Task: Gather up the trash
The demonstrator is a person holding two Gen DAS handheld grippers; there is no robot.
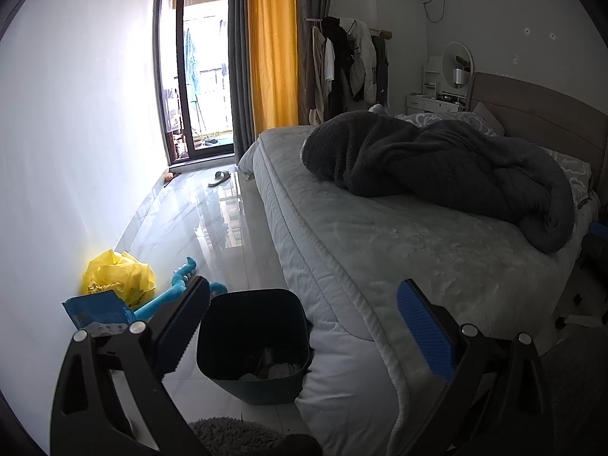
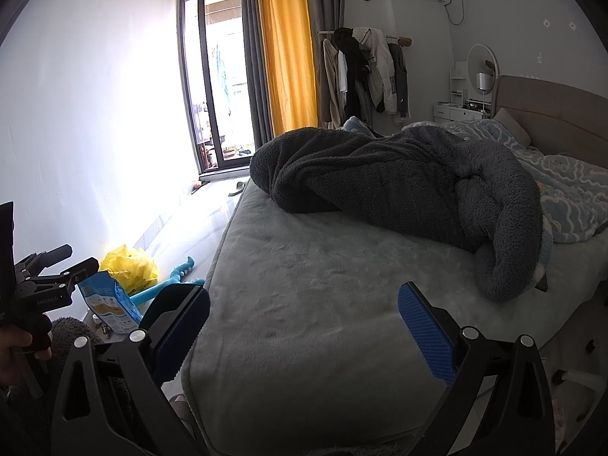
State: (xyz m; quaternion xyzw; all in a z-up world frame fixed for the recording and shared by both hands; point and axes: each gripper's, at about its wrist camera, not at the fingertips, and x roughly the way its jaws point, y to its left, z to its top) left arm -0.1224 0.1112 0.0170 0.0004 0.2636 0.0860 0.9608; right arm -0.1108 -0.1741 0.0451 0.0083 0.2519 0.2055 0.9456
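Observation:
A dark trash bin (image 1: 254,342) stands on the floor against the bed's near corner, with some crumpled waste at its bottom. By the left wall lie a crumpled yellow plastic bag (image 1: 119,275) (image 2: 129,268) and a blue printed pouch (image 1: 98,311) (image 2: 110,302). My left gripper (image 1: 304,326) is open above the bin, holding nothing. My right gripper (image 2: 304,326) is open over the bed's foot, also holding nothing. In the right wrist view the left gripper (image 2: 57,266) shows at the far left, held by a hand.
A teal plush toy (image 1: 182,285) lies on the floor beside the pouch. The bed (image 1: 380,243) with a dark fleece blanket (image 2: 399,186) fills the right. A slipper (image 1: 219,178) lies near the balcony door. A shaggy rug (image 1: 235,437) is under me.

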